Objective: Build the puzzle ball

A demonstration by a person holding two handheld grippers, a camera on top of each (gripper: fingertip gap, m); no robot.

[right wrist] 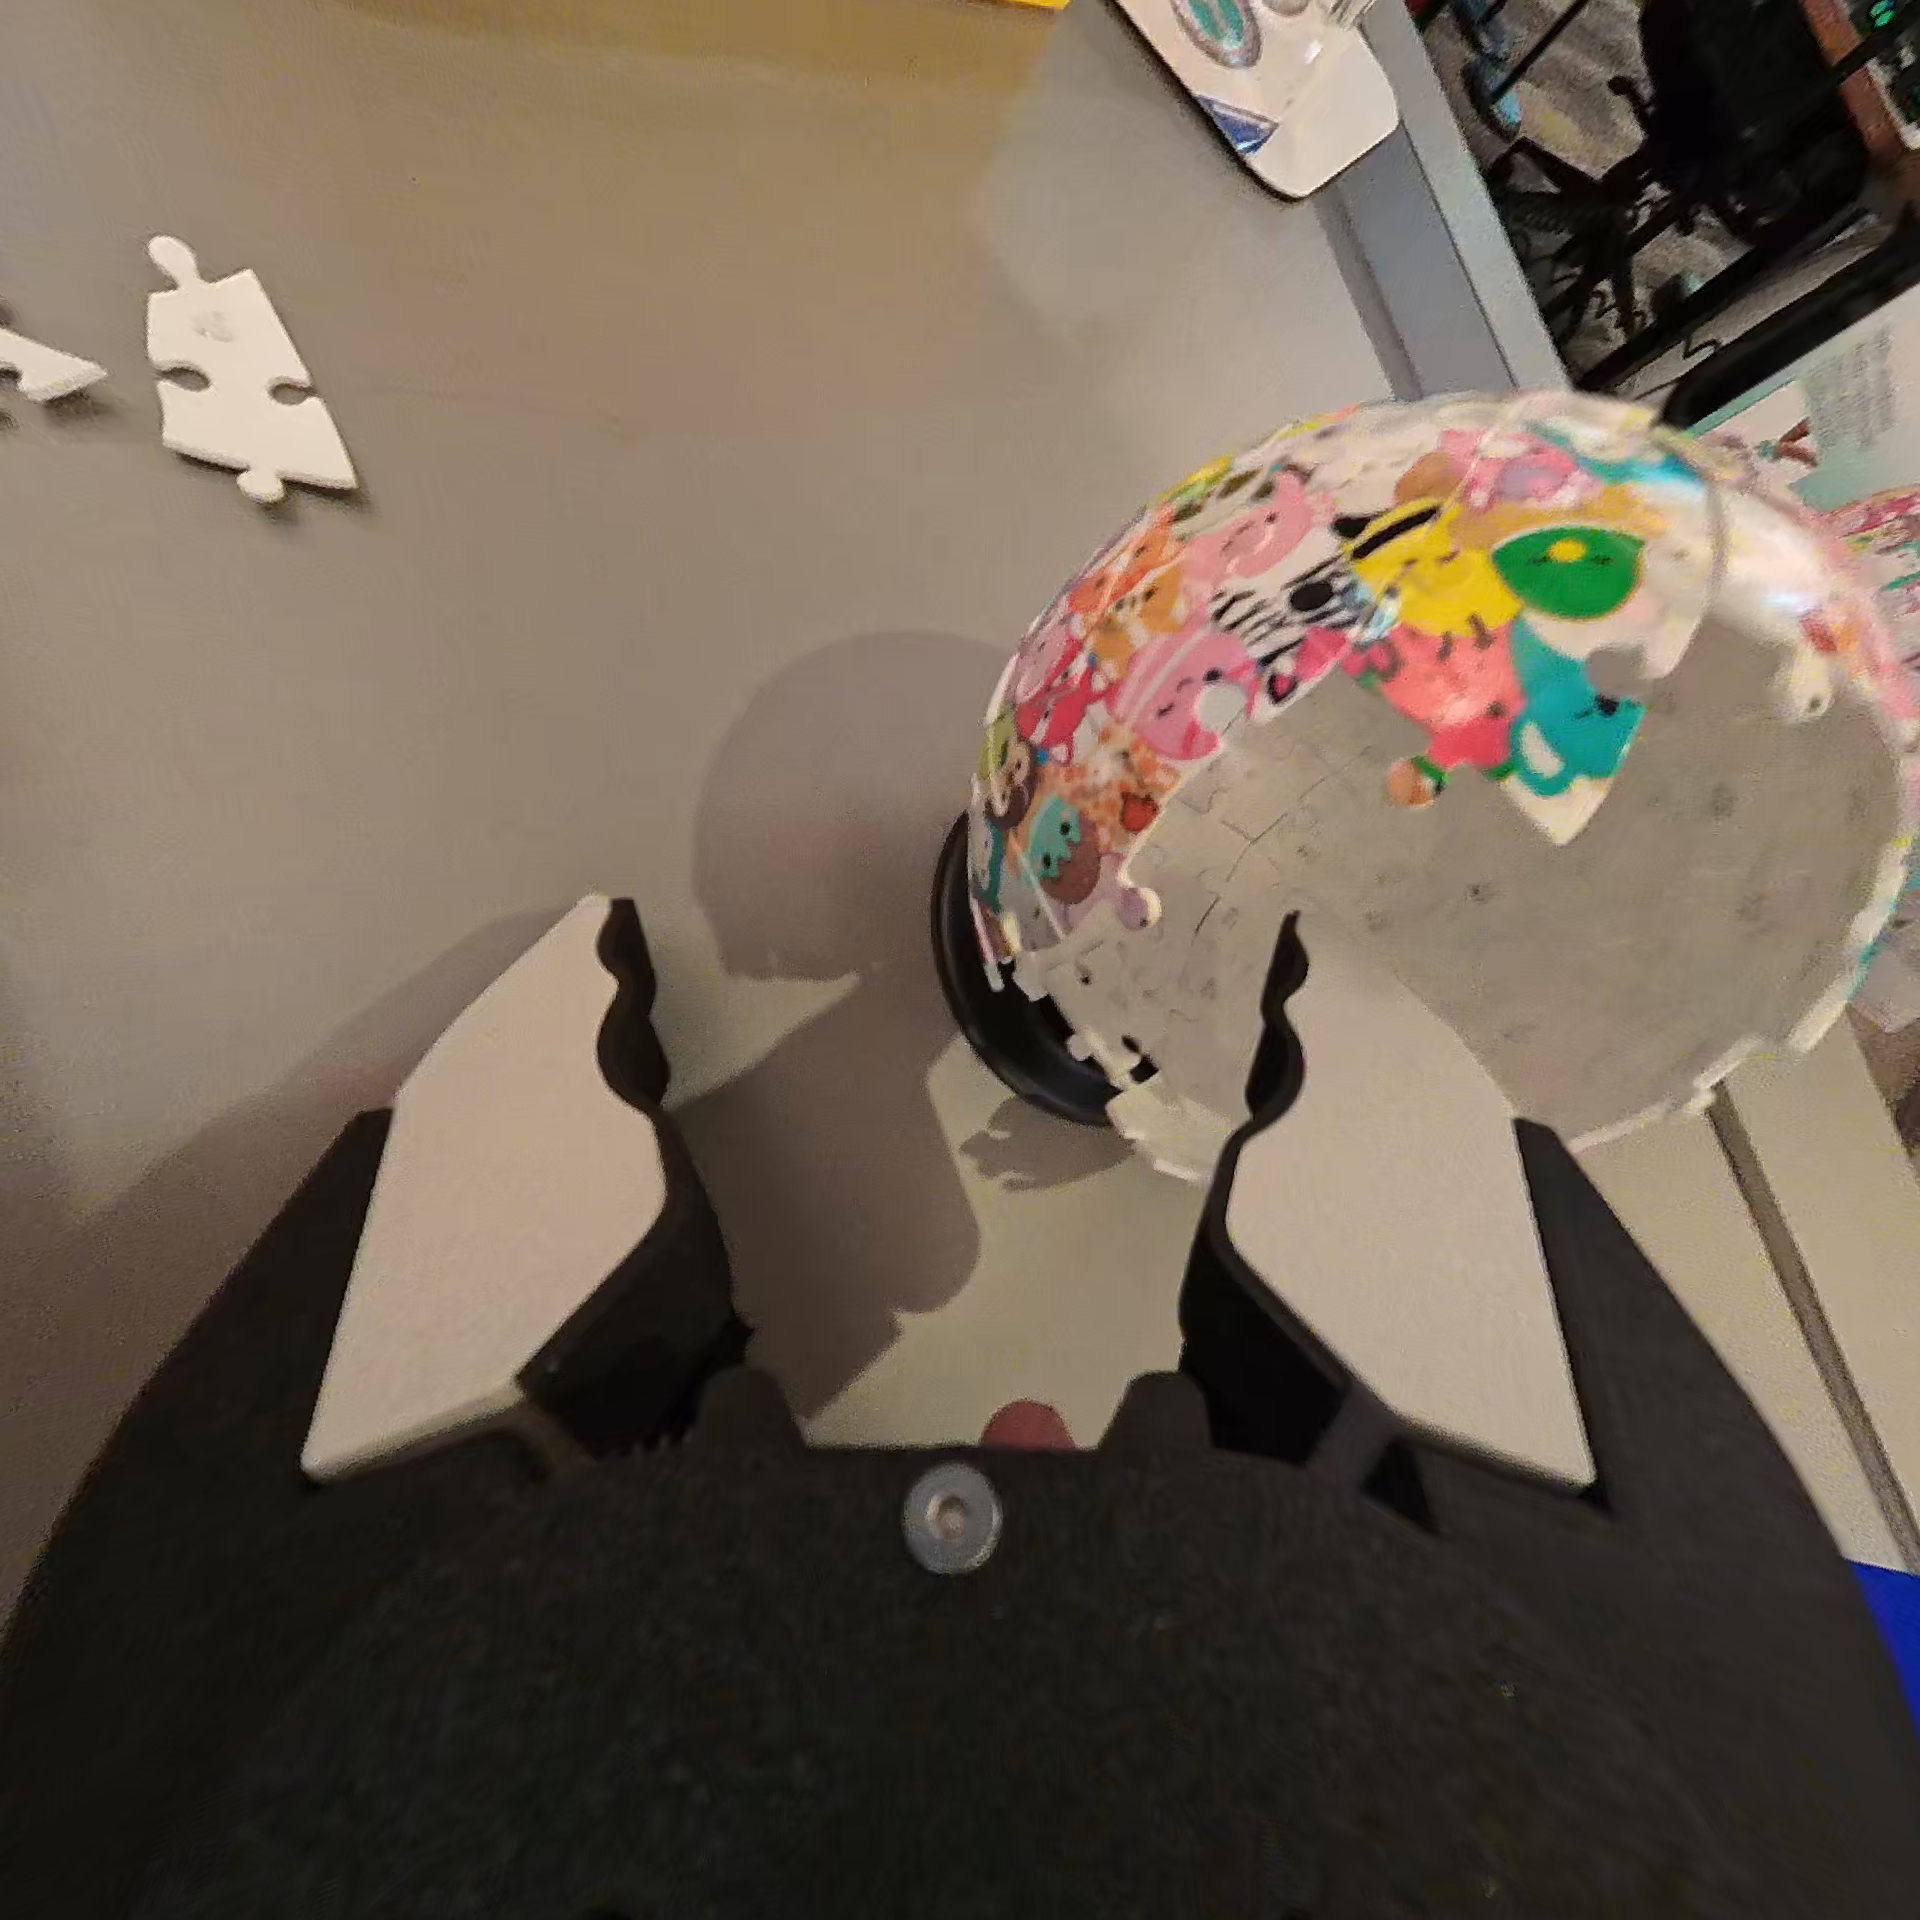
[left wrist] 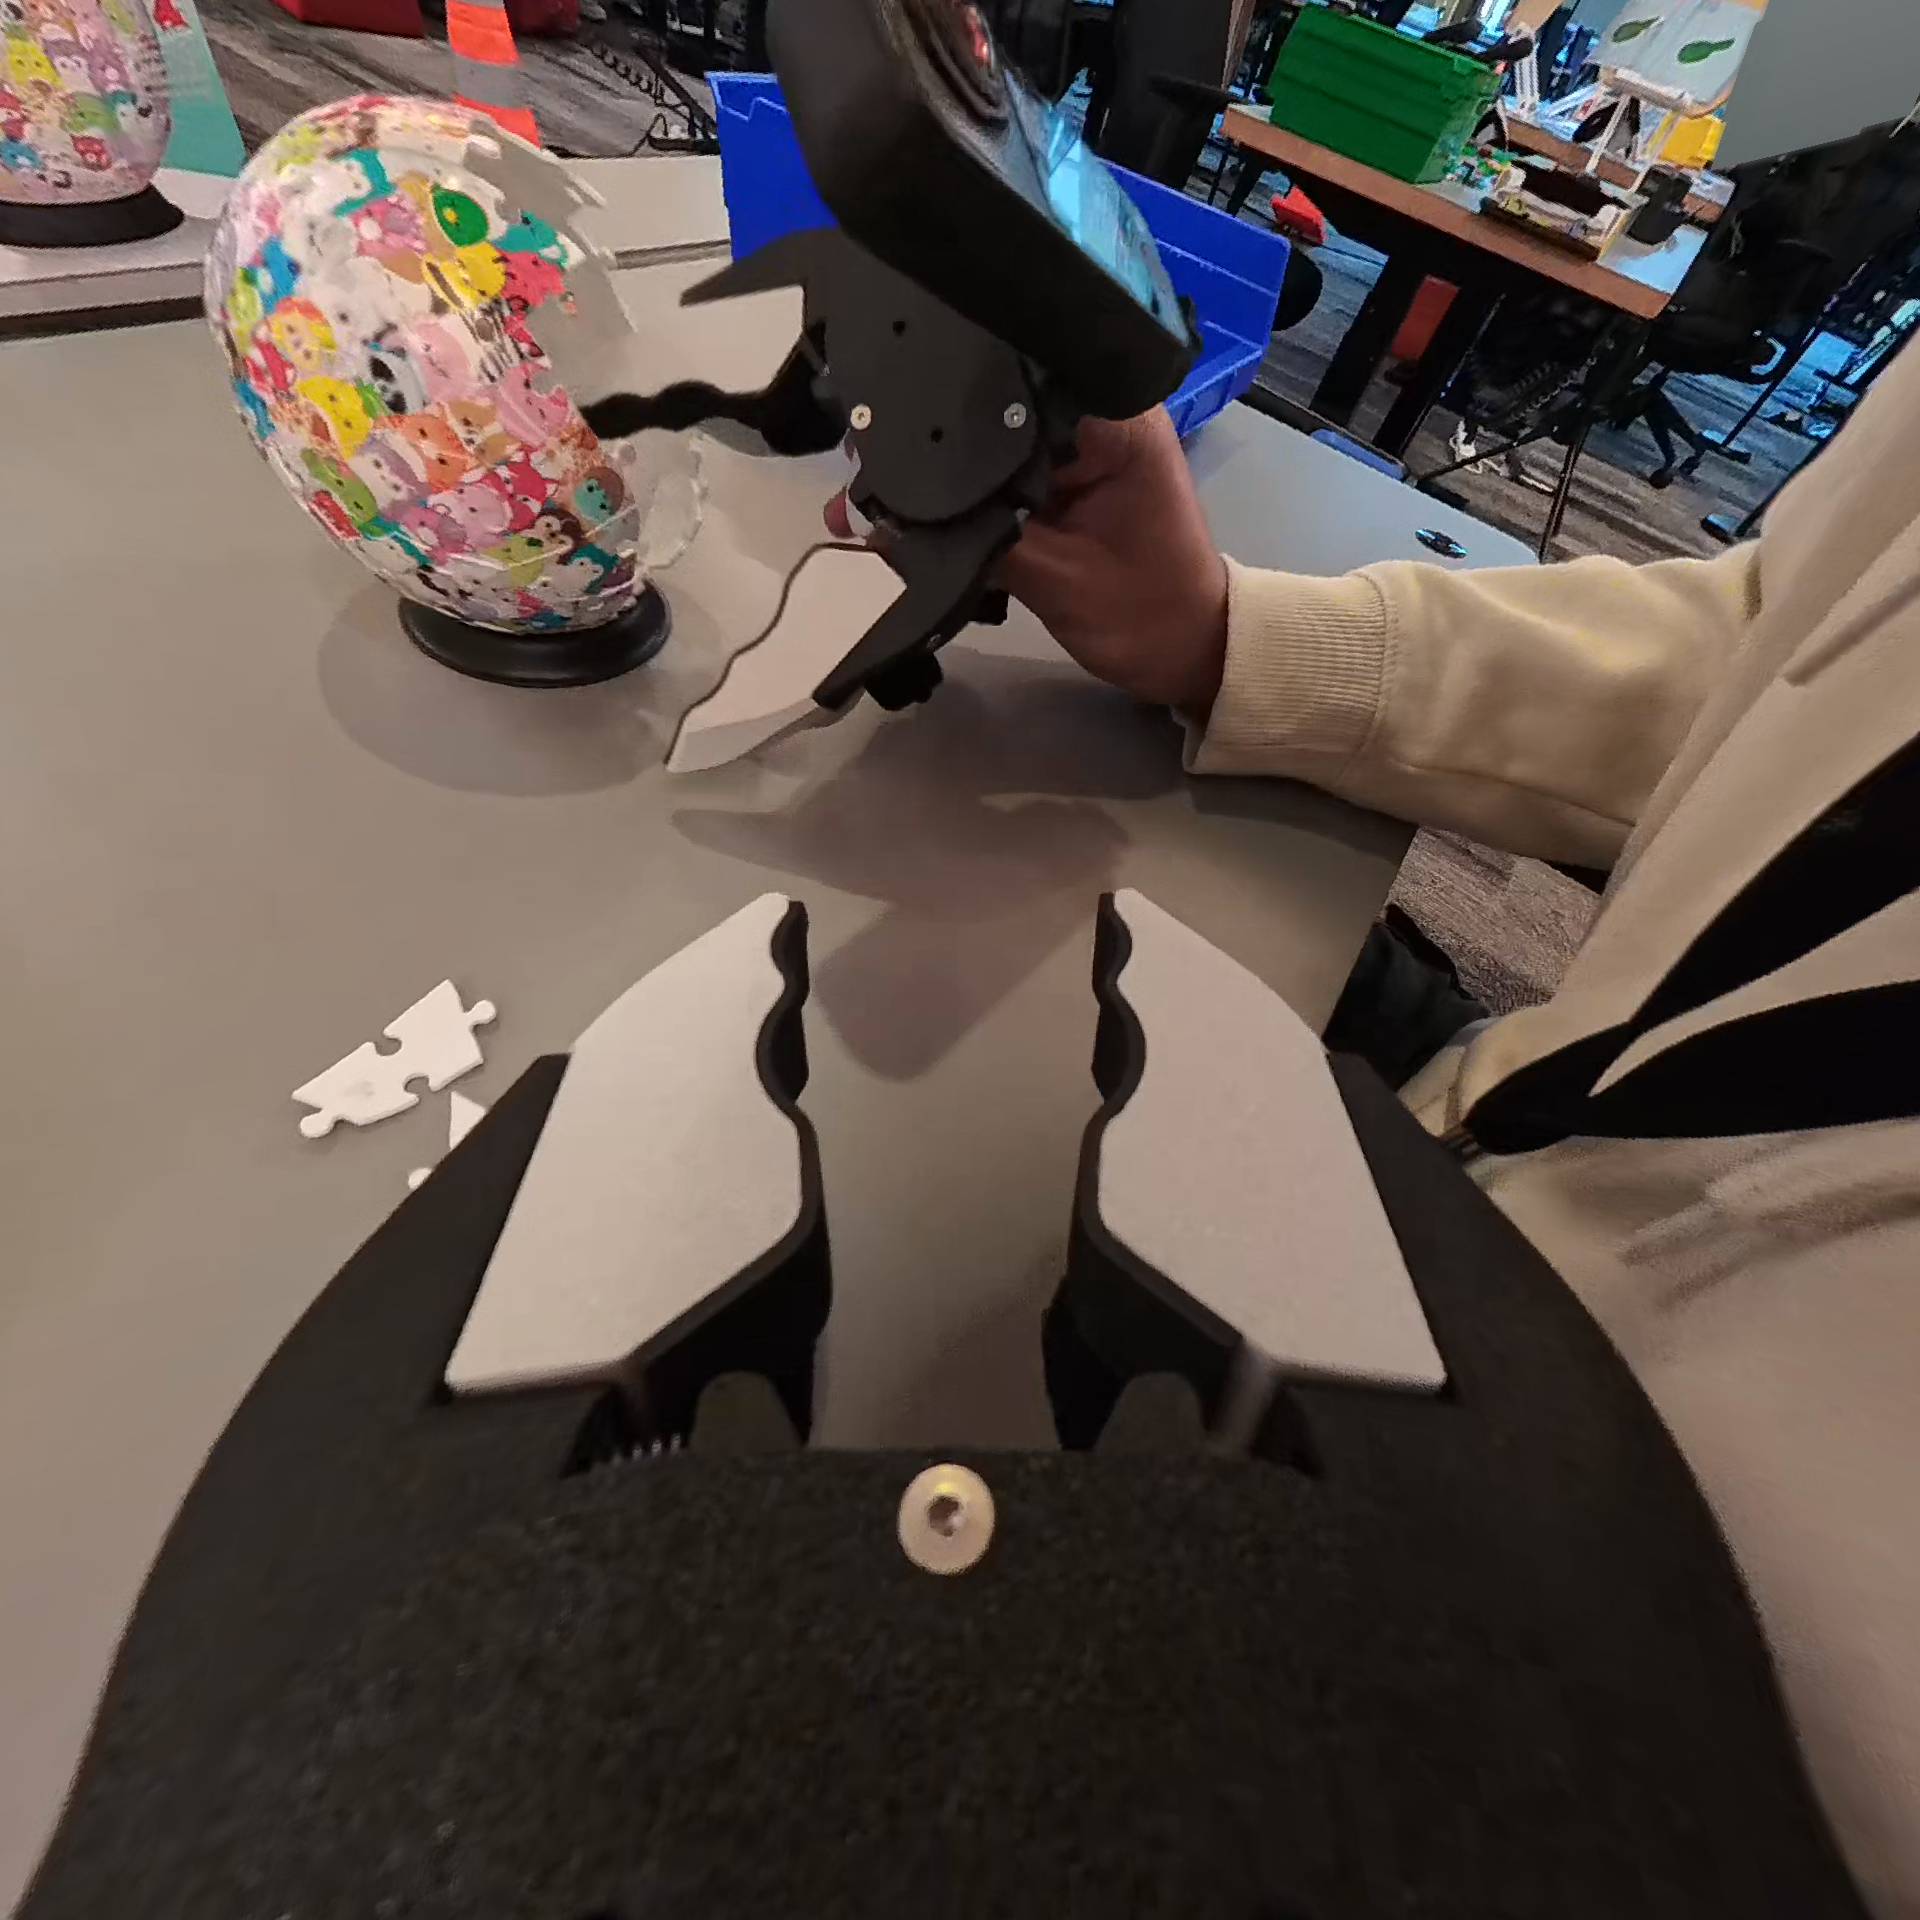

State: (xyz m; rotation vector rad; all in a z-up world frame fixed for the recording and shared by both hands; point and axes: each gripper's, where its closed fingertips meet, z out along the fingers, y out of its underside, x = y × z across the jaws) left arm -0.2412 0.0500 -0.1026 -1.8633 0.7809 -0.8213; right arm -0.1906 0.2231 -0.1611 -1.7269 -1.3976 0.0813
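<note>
The puzzle ball (left wrist: 416,364) is colourful, partly built and open on one side. It stands tilted on a black ring stand (left wrist: 535,634) on the grey table. In the right wrist view the ball (right wrist: 1351,644) shows its white inside, with the stand (right wrist: 997,1018) under it. My right gripper (right wrist: 951,920) is open and empty, its right finger close to the ball's open lower edge. It also shows in the left wrist view (left wrist: 634,587), held by a hand just right of the ball. My left gripper (left wrist: 951,914) is open and empty over bare table. White joined puzzle pieces (left wrist: 395,1060) (right wrist: 244,384) lie face down.
Another white piece (right wrist: 42,369) lies at the left edge. A blue bin (left wrist: 1195,270) stands behind the right gripper. The puzzle box (left wrist: 94,104) is at the far left. A person's cream sleeve (left wrist: 1455,675) rests at the table's right edge. My left gripper's tips are some 11 centimetres from the white piece (right wrist: 42,369).
</note>
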